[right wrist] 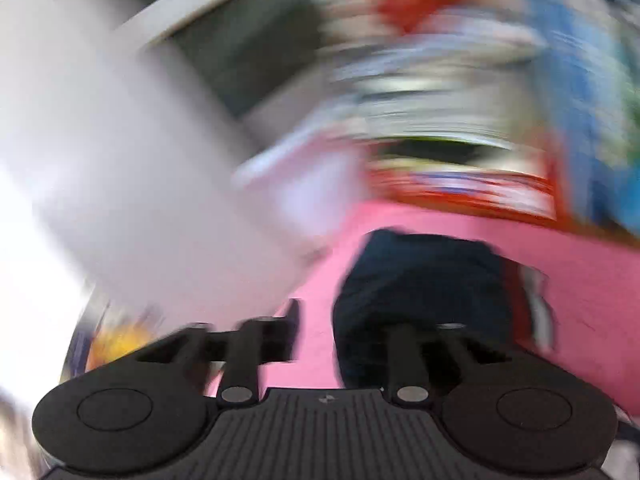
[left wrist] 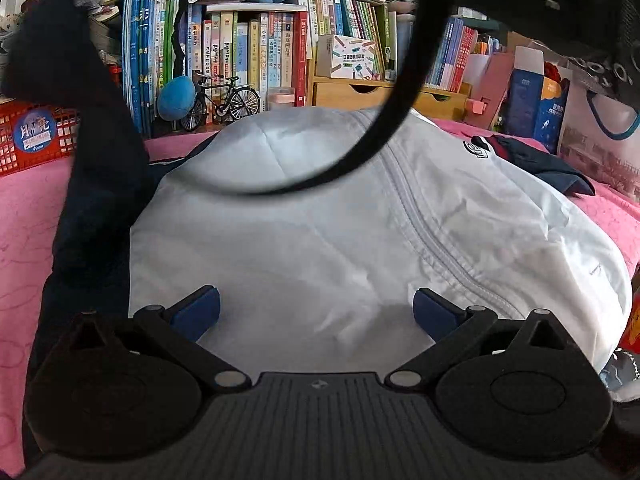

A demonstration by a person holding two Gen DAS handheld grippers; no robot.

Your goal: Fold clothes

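Smooth white cloth jacket (probably nylon)

Your left hand-held gripper hovers over the near edge of the jacket, which lies spread on the bed cover. Behind it stands the bookshelf, a basket far left, a dark garment beside the jacket's far right. A cable hangs across the front.

Left view sharp, evenly lit; right view heavily motion-blurred.
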